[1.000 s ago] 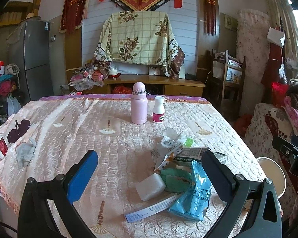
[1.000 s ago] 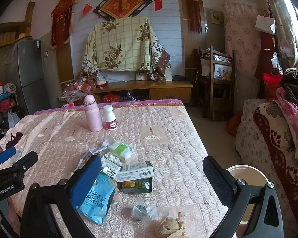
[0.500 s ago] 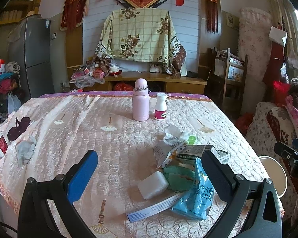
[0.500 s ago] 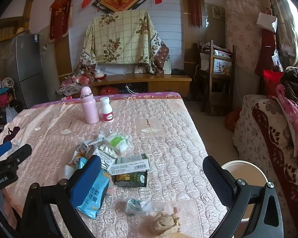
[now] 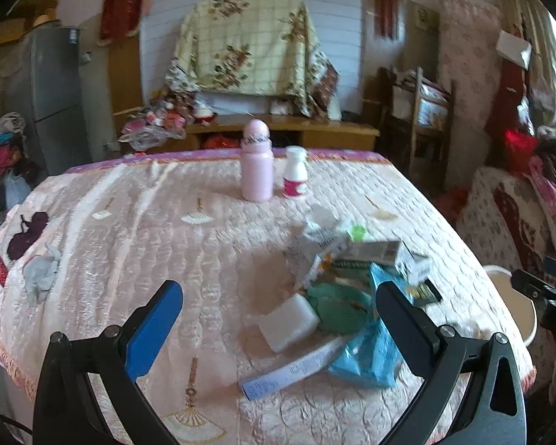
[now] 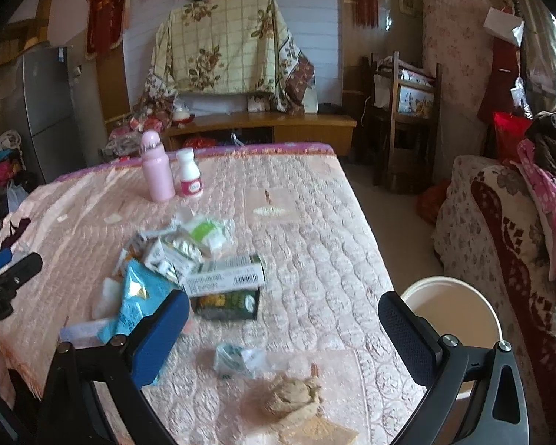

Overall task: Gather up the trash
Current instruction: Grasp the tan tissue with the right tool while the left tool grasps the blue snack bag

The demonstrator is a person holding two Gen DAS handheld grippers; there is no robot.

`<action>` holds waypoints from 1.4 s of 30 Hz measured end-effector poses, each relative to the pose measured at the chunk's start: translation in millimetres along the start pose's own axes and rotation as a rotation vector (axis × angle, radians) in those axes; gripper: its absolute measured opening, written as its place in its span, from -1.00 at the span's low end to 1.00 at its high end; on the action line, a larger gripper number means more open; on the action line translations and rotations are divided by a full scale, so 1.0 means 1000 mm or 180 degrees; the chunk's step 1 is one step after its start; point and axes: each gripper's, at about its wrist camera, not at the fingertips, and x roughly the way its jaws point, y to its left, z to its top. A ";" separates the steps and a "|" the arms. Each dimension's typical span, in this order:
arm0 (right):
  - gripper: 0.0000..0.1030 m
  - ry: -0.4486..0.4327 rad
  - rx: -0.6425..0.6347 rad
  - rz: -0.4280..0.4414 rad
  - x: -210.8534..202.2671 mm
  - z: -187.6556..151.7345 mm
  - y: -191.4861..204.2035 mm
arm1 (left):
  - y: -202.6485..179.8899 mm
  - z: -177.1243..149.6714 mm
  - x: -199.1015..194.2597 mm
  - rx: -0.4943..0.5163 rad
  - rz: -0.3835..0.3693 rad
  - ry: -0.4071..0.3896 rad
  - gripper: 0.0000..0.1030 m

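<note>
Here, crumpled wrappers, boxes, blue pouch (image 5: 367,356) heaped on table (image 5: 129,222); both grippers' fingers spread, empty.

My left view is smeared by motion: the print on the long box (image 5: 294,369) and the blue bag (image 5: 370,356) can't be read. My left finger (image 5: 407,319) covers part of that bag. The bucket (image 5: 515,304) shows only as a slice past the table (image 5: 129,230) edge. In my right view, my right finger (image 6: 163,333) hides the bag's (image 6: 141,296) lower end, and the brown wad (image 6: 293,396) is too blurred to identify.
</note>
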 end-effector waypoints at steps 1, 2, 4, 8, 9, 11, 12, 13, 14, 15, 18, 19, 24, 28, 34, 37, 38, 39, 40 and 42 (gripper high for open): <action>1.00 0.0040 -0.0036 0.0011 0.002 -0.004 -0.002 | -0.002 -0.002 0.001 0.0023 -0.0051 0.0038 1.00; 1.00 0.0064 -0.0067 0.0027 0.005 -0.007 -0.004 | -0.003 -0.004 0.002 0.0040 -0.0119 0.0076 1.00; 1.00 0.0176 -0.0115 0.0078 0.011 -0.016 -0.010 | -0.008 -0.008 0.005 0.0060 -0.0248 0.0173 1.00; 1.00 0.0411 -0.0108 0.0144 0.022 -0.037 -0.024 | -0.022 -0.012 0.013 0.0154 -0.0387 0.0248 1.00; 1.00 0.0476 -0.0086 0.0188 0.024 -0.042 -0.028 | -0.027 -0.013 0.016 0.0197 -0.0428 0.0276 1.00; 1.00 0.0602 0.0014 0.0315 0.025 -0.053 -0.033 | -0.038 -0.015 0.025 0.0268 -0.0512 0.0350 1.00; 1.00 0.0647 0.0028 0.0360 0.027 -0.057 -0.035 | -0.043 -0.016 0.030 0.0300 -0.0543 0.0383 1.00; 1.00 0.0679 0.0007 0.0350 0.030 -0.060 -0.038 | -0.050 -0.019 0.038 0.0337 -0.0568 0.0426 1.00; 1.00 0.0758 0.0088 0.0421 0.030 -0.065 -0.037 | -0.054 -0.021 0.043 0.0360 -0.0566 0.0462 1.00; 1.00 0.0822 0.0162 0.0485 0.031 -0.069 -0.037 | -0.060 -0.023 0.051 0.0394 -0.0568 0.0516 1.00; 1.00 0.0930 0.0273 0.0599 0.040 -0.077 -0.038 | -0.070 -0.027 0.067 0.0446 -0.0571 0.0611 1.00; 0.94 0.0935 0.0268 0.0610 0.044 -0.077 -0.039 | -0.073 -0.029 0.072 0.0462 -0.0569 0.0651 1.00; 0.20 0.1070 0.0299 0.0663 0.067 -0.083 -0.039 | -0.081 -0.032 0.093 0.0513 -0.0655 0.0814 0.28; -0.24 0.1073 0.0351 0.0791 0.074 -0.086 -0.038 | -0.082 -0.033 0.101 0.0495 -0.0741 0.0958 -0.40; -0.28 0.0802 0.0283 0.0688 0.057 -0.067 -0.042 | -0.071 -0.017 0.070 0.0427 -0.1052 0.0865 -0.50; -0.28 0.0639 0.0365 0.0735 0.040 -0.056 -0.054 | -0.069 -0.007 0.052 0.0424 -0.1158 0.0812 -0.50; -0.28 0.0604 0.0376 0.0751 0.037 -0.054 -0.056 | -0.070 -0.004 0.046 0.0420 -0.1184 0.0788 -0.50; -0.28 0.0568 0.0389 0.0765 0.034 -0.051 -0.058 | -0.072 -0.001 0.041 0.0427 -0.1199 0.0757 -0.50; -0.28 0.0547 0.0400 0.0769 0.031 -0.049 -0.060 | -0.075 0.003 0.038 0.0446 -0.1200 0.0716 -0.50; -0.28 0.0501 0.0410 0.0762 0.028 -0.044 -0.062 | -0.080 0.008 0.032 0.0458 -0.1229 0.0663 -0.50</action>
